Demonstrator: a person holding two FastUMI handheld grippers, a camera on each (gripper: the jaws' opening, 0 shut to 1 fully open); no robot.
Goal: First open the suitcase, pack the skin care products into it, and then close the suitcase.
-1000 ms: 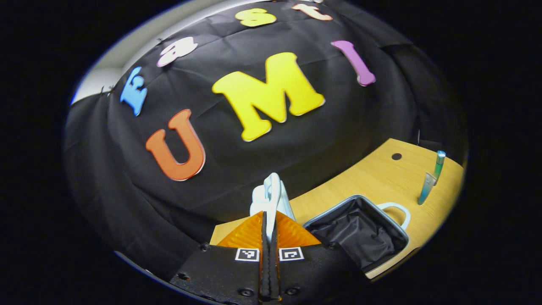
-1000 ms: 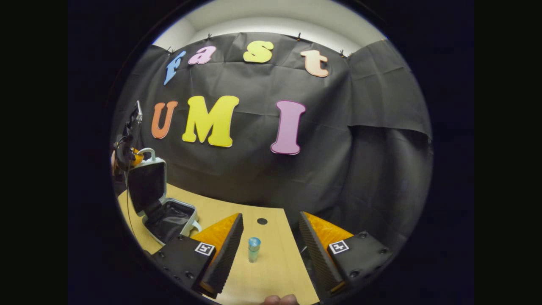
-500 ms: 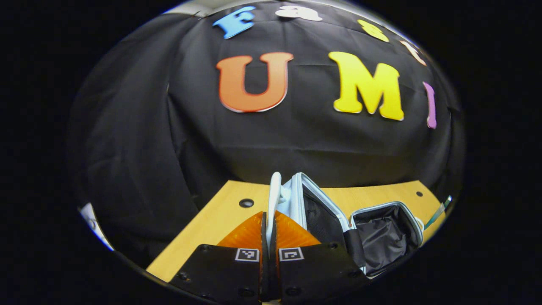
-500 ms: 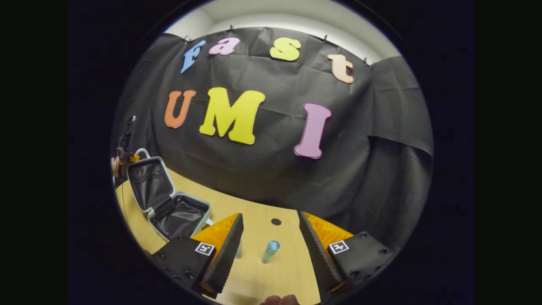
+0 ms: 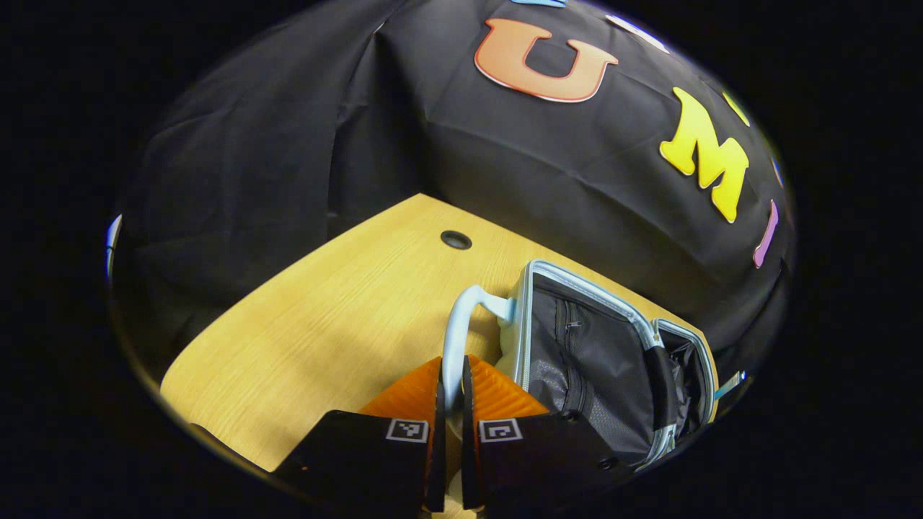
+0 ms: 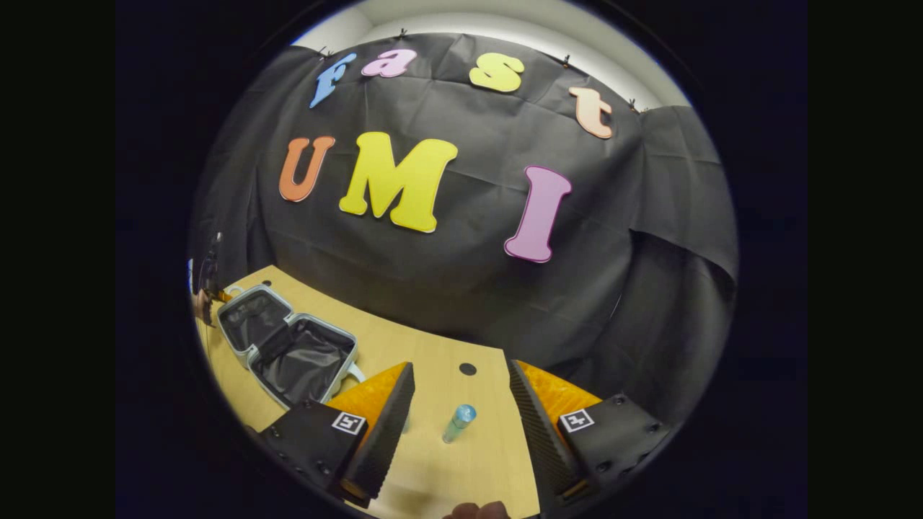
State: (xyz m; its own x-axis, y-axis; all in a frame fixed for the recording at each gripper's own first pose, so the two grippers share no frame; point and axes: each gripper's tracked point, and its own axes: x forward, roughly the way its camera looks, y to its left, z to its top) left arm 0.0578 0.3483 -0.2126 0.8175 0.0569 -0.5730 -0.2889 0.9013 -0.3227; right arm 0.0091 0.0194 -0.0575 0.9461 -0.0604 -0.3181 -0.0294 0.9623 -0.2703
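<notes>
The small pale-blue suitcase lies open on the wooden table, black lining showing in both halves. My left gripper is shut on the pale handle of the lid half, low over the table. In the right gripper view the open suitcase lies flat at the far left, and the left gripper is at its far edge. My right gripper is open, with a teal skin care tube lying on the table between its fingers, untouched.
Round cable holes sit in the tabletop near the black cloth wall. The teal tube's tip peeks beyond the suitcase's far half. A fingertip shows at the bottom edge of the right gripper view.
The left gripper has swung the lid from upright down and outward until the suitcase lies fully open. The right gripper has barely shifted, with the tube still between its fingers.
</notes>
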